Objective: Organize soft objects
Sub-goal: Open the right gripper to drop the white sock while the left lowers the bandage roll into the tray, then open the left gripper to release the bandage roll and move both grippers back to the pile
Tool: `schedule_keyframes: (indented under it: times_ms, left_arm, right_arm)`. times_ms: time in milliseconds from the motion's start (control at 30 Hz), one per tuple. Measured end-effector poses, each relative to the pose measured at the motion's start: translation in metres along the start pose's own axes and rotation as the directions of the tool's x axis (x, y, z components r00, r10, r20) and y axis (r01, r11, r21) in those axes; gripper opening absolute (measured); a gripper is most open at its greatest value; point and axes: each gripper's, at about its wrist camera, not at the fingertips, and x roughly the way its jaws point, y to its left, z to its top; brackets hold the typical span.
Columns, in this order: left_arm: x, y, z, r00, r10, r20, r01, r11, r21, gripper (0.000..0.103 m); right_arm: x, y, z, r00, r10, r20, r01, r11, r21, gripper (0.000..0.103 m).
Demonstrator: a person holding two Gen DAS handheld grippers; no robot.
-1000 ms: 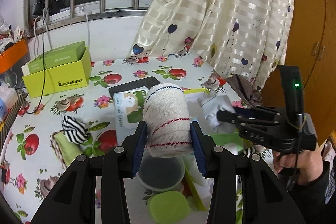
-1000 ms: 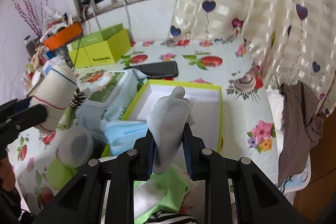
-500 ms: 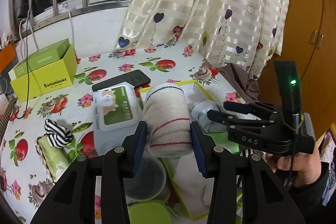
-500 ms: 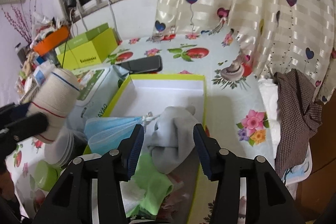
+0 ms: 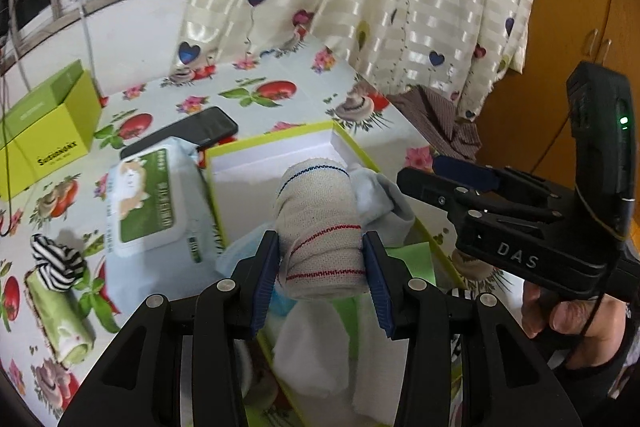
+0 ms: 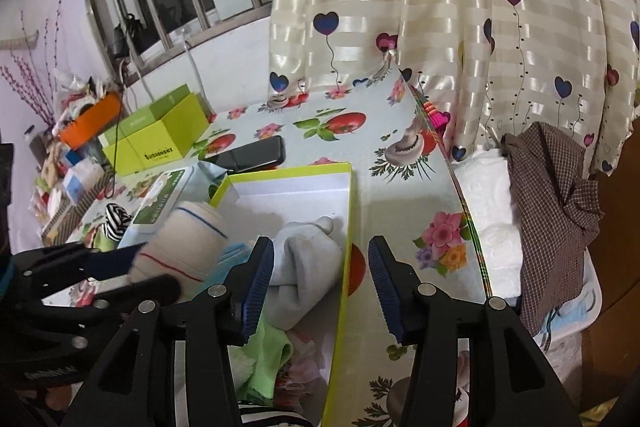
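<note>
Over the yellow-green cardboard box [image 5: 276,141] near the counter's curtain edge, the left hand-held gripper [image 5: 322,261] squeezes the upright cream bandage roll [image 5: 320,227], while the right hand-held gripper [image 6: 320,281] gapes empty beside it.

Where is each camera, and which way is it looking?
Left wrist: sits on the left gripper, looking forward and down over the green box; its jaws clamp the bandage roll; the right gripper and the right hand show.
Right wrist: sits on the right gripper, looking down at the grey sock in the box; its jaws are open; the left gripper shows.
Both share: box, roll, sock, wipes pack, phone.
</note>
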Motion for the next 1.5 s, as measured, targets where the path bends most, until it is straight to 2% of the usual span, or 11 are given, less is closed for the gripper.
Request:
schedule_keyframes:
  times_ms: [267, 533, 900, 1400, 1500]
  left_arm:
    - [0.021, -0.004, 0.001, 0.998, -0.046, -0.050, 0.045, 0.999, -0.015, 0.046]
    - [0.008, 0.000, 0.001, 0.997, -0.078, -0.011, 0.077, 0.996, -0.040, 0.051]
    - [-0.030, 0.021, -0.010, 0.998, -0.039, 0.056, 0.045, 0.995, -0.094, 0.051]
    - [-0.081, 0.045, -0.042, 0.992, -0.018, 0.123, 0.033, 0.992, -0.120, 0.051]
    - [-0.087, 0.049, -0.048, 0.992, 0.011, 0.127, 0.004, 0.993, -0.122, 0.051]
  right_arm:
    - [-0.003, -0.006, -0.002, 1.000, 0.001, 0.008, -0.001, 1.000, 0.020, 0.049]
    - [0.000, -0.006, -0.003, 1.000, 0.007, 0.000, -0.007, 1.000, 0.018, 0.049]
    - [0.002, 0.013, -0.005, 1.000, 0.016, -0.024, -0.017, 0.999, -0.029, 0.049]
    - [-0.044, 0.066, -0.024, 0.999, 0.037, -0.006, -0.037, 0.993, -0.111, 0.055]
    - [-0.052, 0.078, -0.027, 0.999, 0.045, 0.002, -0.044, 0.990, -0.130, 0.056]
